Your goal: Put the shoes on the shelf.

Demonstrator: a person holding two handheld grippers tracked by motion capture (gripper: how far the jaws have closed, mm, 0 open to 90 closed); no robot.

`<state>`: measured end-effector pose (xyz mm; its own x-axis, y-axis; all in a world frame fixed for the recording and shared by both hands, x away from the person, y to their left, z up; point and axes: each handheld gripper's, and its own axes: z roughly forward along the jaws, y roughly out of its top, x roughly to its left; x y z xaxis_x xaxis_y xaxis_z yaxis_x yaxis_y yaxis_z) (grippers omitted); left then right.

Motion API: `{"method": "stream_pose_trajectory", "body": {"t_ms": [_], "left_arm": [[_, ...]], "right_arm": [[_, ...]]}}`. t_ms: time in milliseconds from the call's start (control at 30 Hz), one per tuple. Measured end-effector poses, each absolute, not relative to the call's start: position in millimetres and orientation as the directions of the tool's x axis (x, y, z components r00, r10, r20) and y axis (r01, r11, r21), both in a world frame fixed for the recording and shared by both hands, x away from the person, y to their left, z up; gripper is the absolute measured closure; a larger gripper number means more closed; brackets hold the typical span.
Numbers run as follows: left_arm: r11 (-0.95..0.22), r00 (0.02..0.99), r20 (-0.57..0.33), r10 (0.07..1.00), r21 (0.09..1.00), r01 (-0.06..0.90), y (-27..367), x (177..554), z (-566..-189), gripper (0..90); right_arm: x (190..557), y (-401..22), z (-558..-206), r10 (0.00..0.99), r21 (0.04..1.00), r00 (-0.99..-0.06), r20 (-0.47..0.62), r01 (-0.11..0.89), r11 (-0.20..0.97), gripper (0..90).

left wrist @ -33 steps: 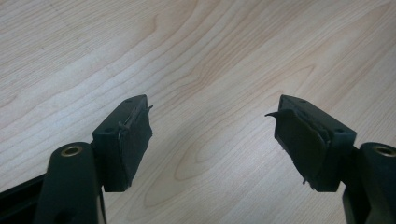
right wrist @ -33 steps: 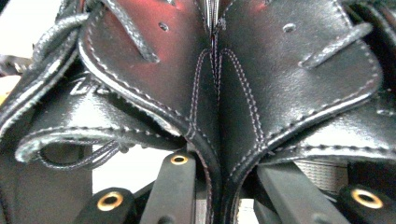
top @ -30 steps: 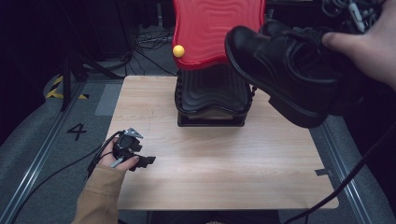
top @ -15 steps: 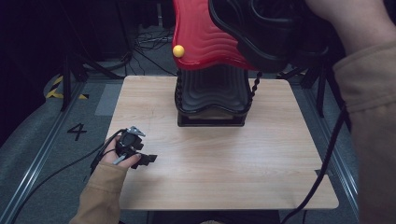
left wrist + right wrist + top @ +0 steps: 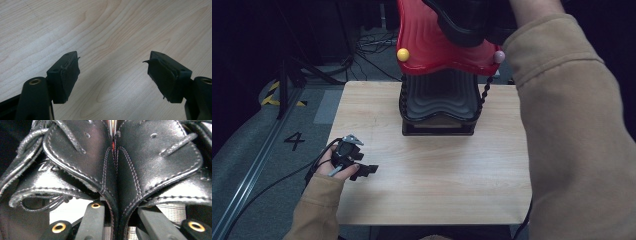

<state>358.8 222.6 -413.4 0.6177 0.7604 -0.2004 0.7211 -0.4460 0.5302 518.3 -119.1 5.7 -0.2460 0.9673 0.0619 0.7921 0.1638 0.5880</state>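
A black leather lace-up shoe (image 5: 467, 20) hangs over the red wavy top shelf (image 5: 432, 50) of a small rack at the table's far side. In the right gripper view my right gripper (image 5: 116, 212) is shut on the shoe (image 5: 140, 162), its two leather flaps pinched together between the jaws. In the high view a hand and tan sleeve (image 5: 572, 130) cover that gripper. My left gripper (image 5: 368, 170) rests low at the table's front left. In its own view the left gripper (image 5: 113, 72) is open over bare wood, nothing between the jaws.
The rack has black wavy shelves (image 5: 439, 100) under the red top, with a yellow knob (image 5: 403, 54) and a pink knob (image 5: 499, 56) at its corners. The wooden table (image 5: 437, 180) ends close behind the rack. Cables lie on the floor (image 5: 367, 45) beyond.
The right hand has carried the shoe from the upper right leftward and higher, over the rack's red top. Its sleeve now covers the table's right side. The left gripper has stayed put.
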Motion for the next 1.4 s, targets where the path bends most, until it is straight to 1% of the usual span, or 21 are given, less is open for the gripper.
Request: {"method": "stream_pose_trajectory", "body": {"t_ms": [133,300,333,500,767,933,1100,1167,1400], "left_arm": [[-0.444,0.616,-0.208,0.76,0.527,0.725,224,360,-417,25.8],[-0.435,0.607,-0.21,0.767,0.524,0.732,228,361,-419,25.3],[-0.429,0.606,-0.223,0.764,0.526,0.734,229,361,-419,25.3],[-0.42,0.597,-0.228,0.769,0.524,0.741,232,362,-420,25.3],[-0.413,0.596,-0.231,0.769,0.533,0.739,234,361,-418,25.3],[-0.409,0.592,-0.238,0.77,0.528,0.744,233,361,-418,25.3],[-0.413,0.593,-0.227,0.773,0.529,0.741,233,362,-418,25.3],[-0.414,0.593,-0.228,0.773,0.528,0.742,232,362,-419,25.3],[-0.417,0.595,-0.226,0.771,0.527,0.741,231,362,-419,25.2]], "right_arm": [[530,-106,3,0.972,0.61,-0.232,0.04,0.776,0.16,81.7],[547,-93,-1,0.978,0.628,-0.205,0.044,0.767,0.133,81.7],[549,-90,-2,0.978,0.631,-0.203,0.042,0.764,0.132,81.7],[561,-79,-8,0.981,0.646,-0.191,0.031,0.753,0.127,81.6],[568,-71,-19,0.986,0.659,-0.163,0.029,0.745,0.104,81.4],[568,-75,-23,0.99,0.676,-0.12,0.078,0.736,0.036,81.2],[569,-77,-28,0.992,0.679,-0.101,0.081,0.733,0.02,80.8],[570,-75,-35,0.994,0.672,-0.094,0.057,0.74,0.032,79.8],[575,-70,-57,0.991,0.662,-0.097,0.09,0.749,0.013,79.6]]}}
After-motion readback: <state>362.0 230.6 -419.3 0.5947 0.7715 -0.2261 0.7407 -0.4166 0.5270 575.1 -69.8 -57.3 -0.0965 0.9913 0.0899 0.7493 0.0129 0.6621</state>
